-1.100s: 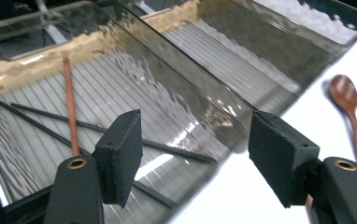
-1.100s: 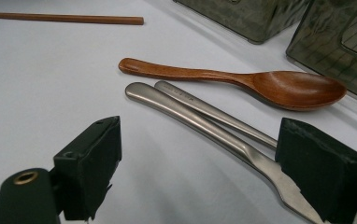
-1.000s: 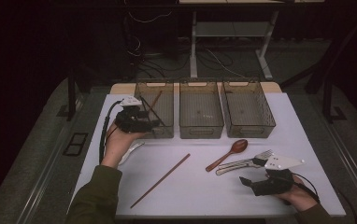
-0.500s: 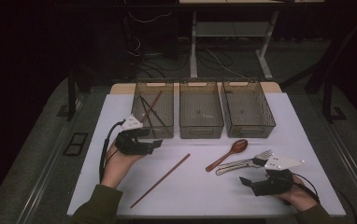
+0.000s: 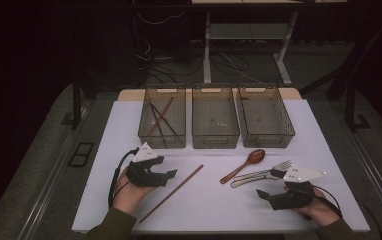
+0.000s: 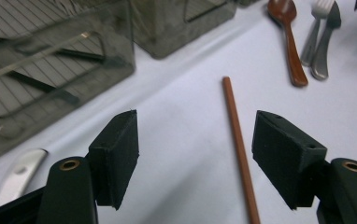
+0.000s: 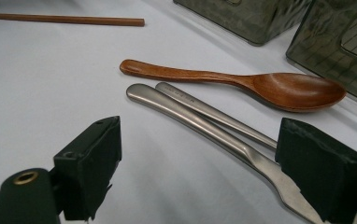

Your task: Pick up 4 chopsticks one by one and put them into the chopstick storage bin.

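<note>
The brown chopstick (image 5: 172, 186) lies loose on the white desk (image 5: 214, 205), slanting from near the front edge up toward the middle, just right of the left gripper (image 5: 170, 174); in the left gripper view the chopstick (image 6: 239, 147) runs up between the two black fingers (image 6: 115, 156), nearer the right-hand one, touched by neither. Three smoky see-through bins stand side by side along the far edge; the left bin (image 5: 162, 123) holds several crossed sticks, some dark and one brown; the middle bin (image 5: 215, 122) and the right bin (image 5: 264, 117) show only bare ribbed floors. The left hand (image 5: 129, 192) rests on the desk, its gripper aimed right, fingers spread wide and holding nothing; the right gripper (image 5: 260, 194) lies low at the near right, pointing left, fingers wide apart and empty too. One wooden spoon (image 5: 244, 166), one metal fork (image 5: 274, 168) and one metal knife (image 5: 251, 178) lie together ahead of it; the right gripper view shows the two metal handles side by side.
</note>
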{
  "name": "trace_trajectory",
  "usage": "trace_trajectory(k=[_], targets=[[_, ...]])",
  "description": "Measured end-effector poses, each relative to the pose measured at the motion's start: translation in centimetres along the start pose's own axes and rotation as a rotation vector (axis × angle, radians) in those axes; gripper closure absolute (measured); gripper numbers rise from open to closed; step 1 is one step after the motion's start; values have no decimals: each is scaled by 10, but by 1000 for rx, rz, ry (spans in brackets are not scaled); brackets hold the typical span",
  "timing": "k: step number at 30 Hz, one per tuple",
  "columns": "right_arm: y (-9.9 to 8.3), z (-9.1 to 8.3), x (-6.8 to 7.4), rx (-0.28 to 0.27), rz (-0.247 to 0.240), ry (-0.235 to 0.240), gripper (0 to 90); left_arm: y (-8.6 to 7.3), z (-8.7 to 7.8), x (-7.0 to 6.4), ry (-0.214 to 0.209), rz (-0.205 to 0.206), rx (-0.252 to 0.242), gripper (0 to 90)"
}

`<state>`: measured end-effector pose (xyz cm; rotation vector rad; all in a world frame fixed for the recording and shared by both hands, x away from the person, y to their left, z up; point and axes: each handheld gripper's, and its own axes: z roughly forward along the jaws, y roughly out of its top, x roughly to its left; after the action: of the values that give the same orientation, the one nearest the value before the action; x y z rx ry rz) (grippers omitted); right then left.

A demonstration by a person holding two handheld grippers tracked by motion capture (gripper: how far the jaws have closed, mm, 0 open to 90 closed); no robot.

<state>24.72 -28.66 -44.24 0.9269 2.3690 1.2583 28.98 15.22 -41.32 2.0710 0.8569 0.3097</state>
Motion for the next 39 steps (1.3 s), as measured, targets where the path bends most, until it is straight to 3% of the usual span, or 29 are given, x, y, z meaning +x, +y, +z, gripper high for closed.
trace_trajectory(k=[8, 15, 17, 22, 28, 33, 39], targets=[[0, 0, 0, 0, -1, -1, 143, -18, 1, -11, -34, -11, 26, 364], [0, 0, 1, 3, -7, 0, 143, -25, 7, -20, -78, -10, 55, 562], [1, 0, 1, 3, -9, 1, 143, -26, 10, -21, -78, 13, 76, 614], [1, 1, 2, 5, -7, 4, 143, -25, 14, -24, -95, 9, 91, 723], [1, 1, 2, 3, -8, 4, 143, -27, 21, -27, -95, 17, 126, 762], [1, 1, 2, 6, -7, 4, 143, -27, 22, -28, -93, 50, 154, 782], [1, 1, 2, 3, -7, 5, 143, -28, 22, -28, -86, 60, 158, 818]])
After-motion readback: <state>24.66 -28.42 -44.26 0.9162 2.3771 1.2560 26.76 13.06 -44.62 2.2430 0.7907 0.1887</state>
